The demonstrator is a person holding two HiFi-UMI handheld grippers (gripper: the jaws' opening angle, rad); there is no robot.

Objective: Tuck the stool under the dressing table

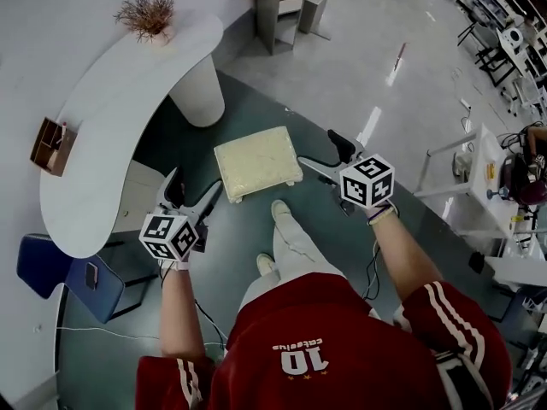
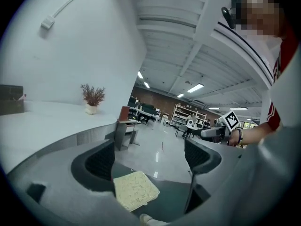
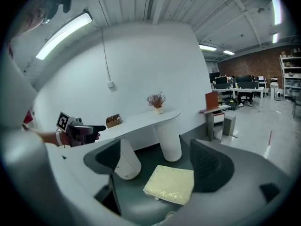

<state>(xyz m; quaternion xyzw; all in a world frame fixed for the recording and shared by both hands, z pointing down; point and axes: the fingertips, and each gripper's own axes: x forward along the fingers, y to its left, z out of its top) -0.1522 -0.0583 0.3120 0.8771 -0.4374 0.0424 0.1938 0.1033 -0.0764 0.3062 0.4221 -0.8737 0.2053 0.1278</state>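
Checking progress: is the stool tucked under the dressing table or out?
Out. The stool stands on the rug beside the dressing table, its whole seat showing, none of it under the top.

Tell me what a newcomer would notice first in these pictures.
The cream cushioned stool stands on the dark mat at the middle of the head view, clear of the curved white dressing table at the left. The left gripper and right gripper flank it, both open and empty. A dried plant sits at the table's far end.
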